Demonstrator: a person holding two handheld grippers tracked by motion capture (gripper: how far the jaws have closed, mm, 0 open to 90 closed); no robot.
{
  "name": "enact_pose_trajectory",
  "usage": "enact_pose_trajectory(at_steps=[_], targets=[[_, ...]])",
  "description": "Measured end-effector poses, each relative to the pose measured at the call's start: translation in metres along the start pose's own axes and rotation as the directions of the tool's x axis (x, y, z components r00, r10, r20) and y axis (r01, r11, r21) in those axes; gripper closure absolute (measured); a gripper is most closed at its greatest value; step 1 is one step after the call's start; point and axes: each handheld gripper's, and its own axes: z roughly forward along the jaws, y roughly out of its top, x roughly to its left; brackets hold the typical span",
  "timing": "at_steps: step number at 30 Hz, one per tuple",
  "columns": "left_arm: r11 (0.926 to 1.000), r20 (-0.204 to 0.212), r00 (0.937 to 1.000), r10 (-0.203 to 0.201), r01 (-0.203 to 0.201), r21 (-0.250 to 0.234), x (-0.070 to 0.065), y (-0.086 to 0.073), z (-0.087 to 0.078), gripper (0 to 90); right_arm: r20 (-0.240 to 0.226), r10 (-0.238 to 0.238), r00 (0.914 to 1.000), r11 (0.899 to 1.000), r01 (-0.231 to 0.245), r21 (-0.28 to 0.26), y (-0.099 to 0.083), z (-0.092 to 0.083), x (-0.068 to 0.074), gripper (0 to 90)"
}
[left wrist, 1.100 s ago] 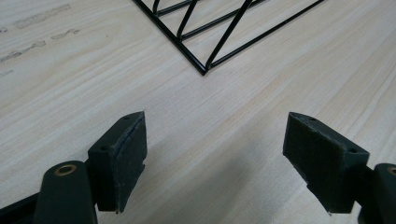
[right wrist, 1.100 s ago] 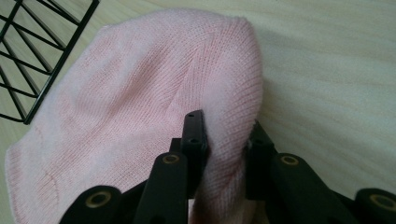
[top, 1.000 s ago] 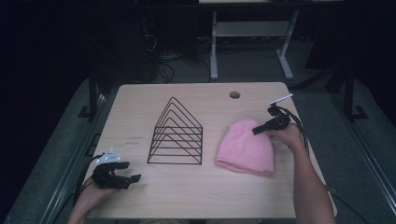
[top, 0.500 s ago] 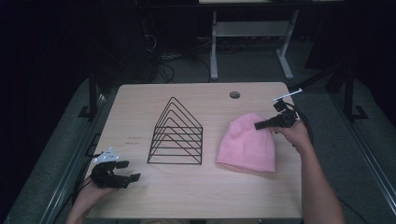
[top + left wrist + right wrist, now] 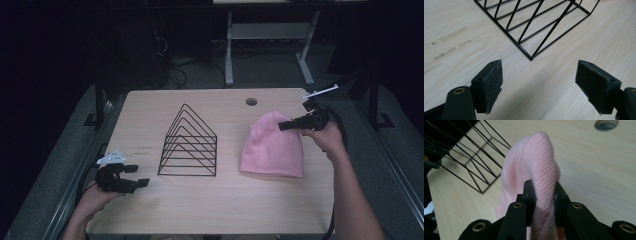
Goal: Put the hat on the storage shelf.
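A light wooden table point(image 5: 200, 210) is sitting at the center of the high view, dark floor all around it. A black wire rack point(image 5: 189, 142), triangular, is standing upright at the middle of the table. A pink knit hat point(image 5: 272, 146) is lying to the right of the rack, well apart from it, with its rounded top pointing toward the far edge. A round cable hole point(image 5: 251, 102) is showing near the far edge, just above the hat.

The right gripper point(image 5: 283, 126) is reaching in from the right side of the frame and pinching the hat's right edge near its top. In the right gripper view the jaws are clamping a fold of the pink hat point(image 5: 536, 177) between them, and the knit is bulging up above the right gripper point(image 5: 543, 195). The rack point(image 5: 471, 160) is showing at the upper left of that view, and the hole point(image 5: 606, 124) at the upper right.

The left gripper point(image 5: 137, 176) is sitting low at the lower left of the high view, near the table's left front corner, held by a hand point(image 5: 92, 200). In the left gripper view the left gripper point(image 5: 539, 85) is standing wide apart with nothing between its jaws, just bare table point(image 5: 539, 100). The rack's near corner point(image 5: 531, 58) is showing just beyond the jaws, not touching them. Faint dark marks point(image 5: 447, 43) are showing on the wood at the left of that view.
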Motion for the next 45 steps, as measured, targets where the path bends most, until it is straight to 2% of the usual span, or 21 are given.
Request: enact_pose_trajectory(at_steps=[2, 8, 14, 24, 26, 33, 34, 37, 45], targets=[[1.0, 0.0, 1.0, 0.005, -0.005, 0.004, 0.002, 0.004, -0.003, 22.0, -0.013, -0.009, 0.9999, 1.0, 0.008, -0.028, 0.002, -0.006, 0.004, 77.4], [0.9998, 0.018, 0.9998, 0.01, -0.01, 0.015, 0.005, 0.016, -0.009, 22.0, 0.014, -0.044, 0.9989, 0.998, 0.045, -0.035, 0.012, -0.021, 0.017, 77.6], [0.9992, 0.041, 0.9987, 0.031, -0.032, 0.022, 0.006, 0.03, -0.016, 22.0, 0.039, -0.082, 0.9959, 0.996, 0.084, -0.04, 0.026, -0.033, 0.03, 77.7], [0.9973, 0.065, 0.9953, 0.072, -0.072, 0.01, 0.003, 0.059, -0.033, 22.0, 0.045, -0.15, 0.9877, 0.986, 0.152, -0.071, 0.053, -0.054, 0.058, 77.8], [0.9972, 0.077, 0.9943, 0.073, -0.074, 0.005, 0.003, 0.064, -0.035, 22.0, 0.044, -0.171, 0.9842, 0.982, 0.174, -0.074, 0.058, -0.058, 0.066, 77.7], [0.9937, 0.079, 0.9909, 0.109, -0.11, 0.019, 0.001, 0.081, -0.043, 22.0, 0.054, -0.227, 0.9724, 0.968, 0.231, -0.096, 0.076, -0.07, 0.091, 77.8], [0.9942, 0.076, 0.9917, 0.104, -0.106, 0.017, 0.0, 0.084, -0.044, 21.9, 0.053, -0.234, 0.9708, 0.967, 0.238, -0.096, 0.078, -0.071, 0.094, 77.8], [0.9945, 0.062, 0.9927, 0.104, -0.104, 0.007, -0.002, 0.093, -0.046, 19.2, 0.06, -0.252, 0.9657, 0.962, 0.257, -0.095, 0.086, -0.073, 0.104, 77.8], [0.9916, 0.066, 0.9898, 0.126, -0.128, 0.021, -0.006, 0.112, -0.048, 19.2, 0.059, -0.315, 0.9472, 0.943, 0.32, -0.091, 0.111, -0.075, 0.13, 77.8]])
